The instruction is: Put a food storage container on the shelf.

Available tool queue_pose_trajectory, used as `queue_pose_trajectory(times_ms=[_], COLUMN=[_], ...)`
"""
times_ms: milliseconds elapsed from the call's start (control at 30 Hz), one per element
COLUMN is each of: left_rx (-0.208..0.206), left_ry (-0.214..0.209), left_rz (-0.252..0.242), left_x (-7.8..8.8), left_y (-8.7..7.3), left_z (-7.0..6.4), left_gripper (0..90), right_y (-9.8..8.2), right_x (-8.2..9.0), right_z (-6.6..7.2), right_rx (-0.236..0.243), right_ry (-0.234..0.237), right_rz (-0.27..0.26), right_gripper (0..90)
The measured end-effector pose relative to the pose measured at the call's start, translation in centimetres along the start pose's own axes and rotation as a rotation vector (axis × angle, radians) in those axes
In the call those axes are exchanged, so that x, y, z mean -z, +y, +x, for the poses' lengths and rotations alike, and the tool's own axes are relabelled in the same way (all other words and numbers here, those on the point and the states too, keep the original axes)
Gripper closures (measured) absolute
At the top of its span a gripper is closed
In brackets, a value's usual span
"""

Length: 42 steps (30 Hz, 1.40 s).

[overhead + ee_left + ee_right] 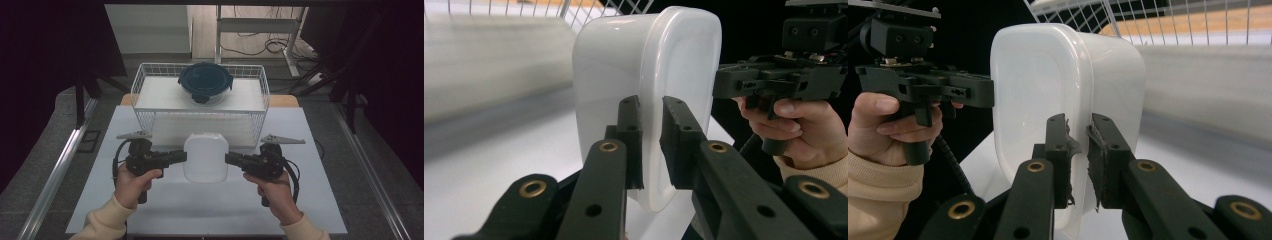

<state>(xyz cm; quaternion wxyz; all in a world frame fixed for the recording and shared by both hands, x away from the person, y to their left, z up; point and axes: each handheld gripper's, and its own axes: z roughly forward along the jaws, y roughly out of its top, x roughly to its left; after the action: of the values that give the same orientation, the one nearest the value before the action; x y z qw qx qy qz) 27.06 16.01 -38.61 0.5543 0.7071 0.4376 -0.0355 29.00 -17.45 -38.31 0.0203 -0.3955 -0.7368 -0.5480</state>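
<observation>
Both grippers I'm running clamp the white lidded container (205,157) by its rim: left gripper (181,157) at nine o'clock, right gripper (230,159) at three. It hangs before the wire basket (145,80) holding a dark-lidded round container (205,82).

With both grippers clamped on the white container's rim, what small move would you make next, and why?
Probably carry it forward over the wire basket's front wall. The left gripper and right gripper pinch opposite edges of the white container, which looks held above the table. The wire basket sits right behind it, with free floor in front of the round dark-lidded container.
</observation>
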Motion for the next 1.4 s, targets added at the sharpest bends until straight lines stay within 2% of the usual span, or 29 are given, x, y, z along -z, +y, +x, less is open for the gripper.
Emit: queue_pose_trajectory(times_ms=[267,433,733,1000,1200,1400], left_rx=[-0.026,-0.049,-0.065,-0.058,-0.067,-0.055], left_ry=[-0.007,0.004,0.005,-0.016,-0.020,-0.012], left_rz=[-0.029,-0.045,-0.058,-0.069,-0.077,-0.082], left_x=[1.2,1.9,2.7,3.2,3.6,3.7], left_y=[3.2,5.4,8.7,11.4,13.9,15.9], left_z=[-0.8,-1.4,-2.0,-1.9,-1.6,-1.0], left_gripper=[79.7,79.7,79.6,79.5,79.2,78.9], right_y=[3.5,5.6,9.0,11.7,14.0,16.3], right_x=[0.7,1.0,1.3,1.7,1.8,1.4], right_z=[1.1,1.5,2.1,2.7,3.2,3.2], right_rx=[0.043,0.060,0.085,0.101,0.117,0.122], right_ry=[0.005,0.011,0.016,0.019,0.014,0.012], right_rz=[-0.020,-0.035,-0.049,-0.063,-0.076,-0.073], right_gripper=[79.3,79.4,79.4,79.4,79.4,79.4])
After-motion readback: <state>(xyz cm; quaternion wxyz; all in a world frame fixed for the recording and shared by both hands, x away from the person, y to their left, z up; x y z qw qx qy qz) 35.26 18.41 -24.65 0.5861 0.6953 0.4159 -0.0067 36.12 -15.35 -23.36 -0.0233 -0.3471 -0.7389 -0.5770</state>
